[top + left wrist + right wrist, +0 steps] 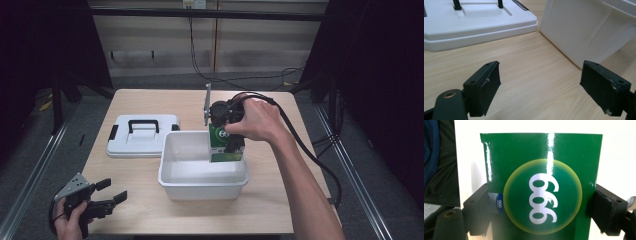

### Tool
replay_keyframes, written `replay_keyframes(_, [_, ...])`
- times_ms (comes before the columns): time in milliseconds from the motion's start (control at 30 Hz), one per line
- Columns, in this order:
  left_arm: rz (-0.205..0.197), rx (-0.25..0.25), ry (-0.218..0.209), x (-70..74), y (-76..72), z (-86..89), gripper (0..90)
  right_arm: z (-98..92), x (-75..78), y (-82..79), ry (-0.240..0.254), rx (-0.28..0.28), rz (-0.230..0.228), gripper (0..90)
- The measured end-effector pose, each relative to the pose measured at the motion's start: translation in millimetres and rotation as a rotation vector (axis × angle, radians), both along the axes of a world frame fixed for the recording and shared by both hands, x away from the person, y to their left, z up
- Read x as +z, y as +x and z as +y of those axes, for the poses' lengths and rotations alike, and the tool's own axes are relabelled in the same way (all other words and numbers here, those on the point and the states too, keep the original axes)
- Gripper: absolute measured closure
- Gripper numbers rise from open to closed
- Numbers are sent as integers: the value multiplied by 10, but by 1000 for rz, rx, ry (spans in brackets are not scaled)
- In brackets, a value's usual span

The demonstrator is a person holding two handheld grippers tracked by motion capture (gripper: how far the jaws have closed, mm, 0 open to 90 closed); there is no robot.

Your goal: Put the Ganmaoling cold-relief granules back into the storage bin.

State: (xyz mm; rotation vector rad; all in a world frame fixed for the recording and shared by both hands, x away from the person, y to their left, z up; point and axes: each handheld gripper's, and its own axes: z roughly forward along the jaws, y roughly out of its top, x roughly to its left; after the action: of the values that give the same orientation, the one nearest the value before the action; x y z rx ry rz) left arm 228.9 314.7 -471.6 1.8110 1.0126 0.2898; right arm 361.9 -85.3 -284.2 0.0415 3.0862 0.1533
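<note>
the right gripper [227,131] is clamping a green box [225,145] over the white bin [202,186], where its glossy sides are risking a slip, while the left gripper [109,196] is resting open.

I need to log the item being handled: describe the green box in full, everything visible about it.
The green box is a glossy carton, probably printed cardboard, with a yellow-rimmed green circle holding white numerals that read 999 or 666, and a small blue label at one edge. It stands upright at the far right corner of the white bin, its lower part inside; whether it touches the bottom cannot be told. The right gripper, held from above by the right hand, clamps it, one jaw on each narrow side.
</note>
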Motion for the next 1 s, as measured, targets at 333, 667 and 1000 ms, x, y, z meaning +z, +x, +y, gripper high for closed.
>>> replay_keyframes(333, [4, 6, 1, -3, 3, -1, 158, -28, -266, 38, -14, -13, 41, 156])
replay_keyframes(667, [4, 5, 2, -3, 3, 2, 158, -67, -500, 58, -2, -34, 59, 155])
replay_keyframes(1000, [3, 4, 1, -1, 1, 0, 158, -60, -690, 62, -22, -26, 66, 154])
